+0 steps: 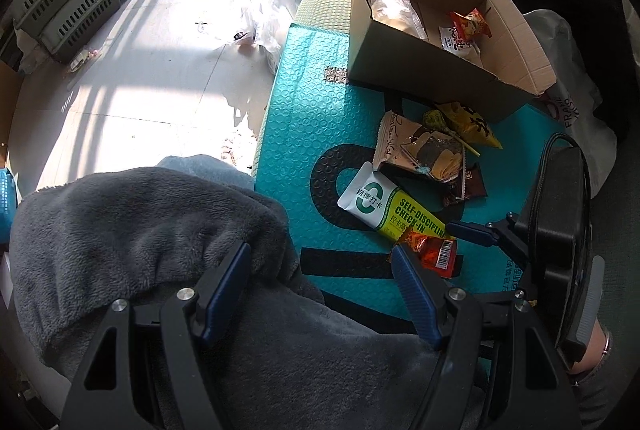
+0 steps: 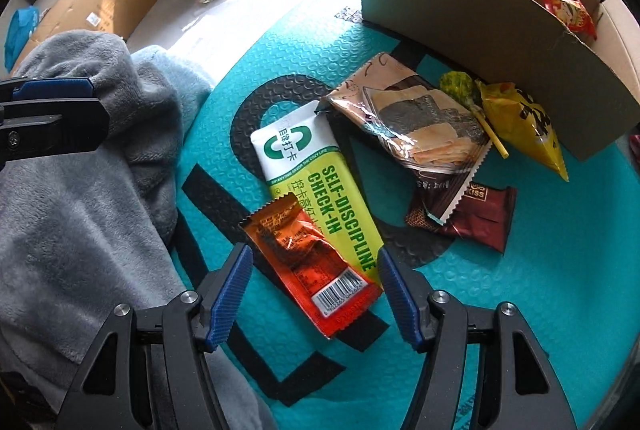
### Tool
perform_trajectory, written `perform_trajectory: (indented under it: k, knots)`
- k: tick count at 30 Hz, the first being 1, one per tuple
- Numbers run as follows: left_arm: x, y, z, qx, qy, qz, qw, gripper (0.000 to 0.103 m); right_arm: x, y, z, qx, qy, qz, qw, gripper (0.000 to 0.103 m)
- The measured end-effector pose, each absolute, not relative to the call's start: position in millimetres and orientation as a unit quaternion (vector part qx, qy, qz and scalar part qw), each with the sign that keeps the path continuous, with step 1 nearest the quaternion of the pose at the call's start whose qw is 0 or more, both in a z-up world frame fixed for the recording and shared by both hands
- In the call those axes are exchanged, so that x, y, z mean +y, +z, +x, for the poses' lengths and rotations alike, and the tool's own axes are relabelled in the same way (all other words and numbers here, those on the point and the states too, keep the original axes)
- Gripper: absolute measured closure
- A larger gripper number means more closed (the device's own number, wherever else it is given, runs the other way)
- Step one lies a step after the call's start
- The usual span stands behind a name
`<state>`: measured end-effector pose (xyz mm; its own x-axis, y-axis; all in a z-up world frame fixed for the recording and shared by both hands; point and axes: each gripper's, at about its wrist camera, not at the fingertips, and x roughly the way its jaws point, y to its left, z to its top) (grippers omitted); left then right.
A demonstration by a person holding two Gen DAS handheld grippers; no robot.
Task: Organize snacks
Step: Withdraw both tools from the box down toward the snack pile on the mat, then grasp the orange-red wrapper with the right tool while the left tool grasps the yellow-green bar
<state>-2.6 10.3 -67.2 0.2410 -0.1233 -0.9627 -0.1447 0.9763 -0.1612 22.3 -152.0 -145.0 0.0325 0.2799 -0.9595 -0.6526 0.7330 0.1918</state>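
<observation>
Snacks are lying loose on the teal mat (image 2: 500, 290), piled just in front of the cardboard box (image 2: 460, 41) at the mat's far edge. Right gripper (image 2: 316, 270) is pointing steeply down w/ jaws about half open, nothing held, straddling the orange packet (image 2: 308, 262); pads aren't touching it. That packet is overlapping the near end of the green-and-white bar (image 2: 320, 185). Left gripper (image 1: 320, 270) is also half open and empty, hanging over the grey fleece (image 1: 140, 238) at the mat's near left edge, its right finger near the mat's border. Step in hand, I'd judge: lining up to pick the orange packet. Next move probably needs a drop to the mat, then a close across the packet w/o snagging the bar under it. Beyond are the seaweed cracker pack (image 2: 416, 125), brown wrapper (image 2: 476, 213) and yellow bag (image 2: 528, 125) against the box wall. Open room: bare mat to the right; fleece is crowding the left side.
</observation>
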Motion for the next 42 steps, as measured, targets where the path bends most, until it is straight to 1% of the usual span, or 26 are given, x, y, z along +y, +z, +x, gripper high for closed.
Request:
perform_trajectory:
  k: [3, 4, 5, 7, 10, 12, 19, 27, 39, 42]
  knots:
    - [9.2, -69.1, -0.3, 0.619, 0.009, -0.106, 0.778, 0.031, -150.0, -147.5, 20.2, 0.6, 0.341, -0.173, 0.703, 0.038]
    - [8.4, -69.5, 0.4, 0.619, 0.01, -0.105, 0.778, 0.031, -150.0, -147.4, 19.4, 0.596, 0.341, -0.178, 0.705, 0.041]
    - [7.5, -70.1, 1.2, 0.62, 0.012, -0.104, 0.778, 0.031, -150.5, -147.3, 18.8, 0.592, 0.337, -0.183, 0.709, 0.044]
    - [5.2, -71.6, 3.0, 0.621, 0.011, -0.105, 0.776, 0.031, -154.3, -146.7, 19.3, 0.587, 0.329, -0.184, 0.717, 0.061]
    - [0.0, -74.7, 6.4, 0.625, 0.007, -0.107, 0.773, 0.031, -163.8, -146.6, 21.5, 0.585, 0.317, -0.173, 0.726, 0.079]
    - [-4.0, -76.4, 9.1, 0.626, 0.003, -0.11, 0.772, 0.031, -172.7, -146.0, 23.7, 0.584, 0.312, -0.163, 0.731, 0.082]
    - [-17.7, -89.1, 20.7, 0.629, -0.001, -0.131, 0.766, 0.031, -199.0, -141.7, 28.1, 0.584, 0.276, -0.13, 0.752, 0.085]
    - [-27.5, -125.0, 31.2, 0.655, 0.017, -0.193, 0.73, 0.031, -237.0, -139.7, 36.5, 0.591, 0.245, -0.104, 0.762, 0.088]
    - [-33.7, -168.1, 43.8, 0.672, 0.054, -0.259, 0.691, 0.031, -240.3, -136.1, 39.9, 0.592, 0.247, -0.082, 0.763, 0.088]
    - [-35.6, -168.0, 45.1, 0.665, 0.064, -0.26, 0.698, 0.031, -243.8, -136.2, 41.8, 0.595, 0.249, -0.069, 0.761, 0.087]
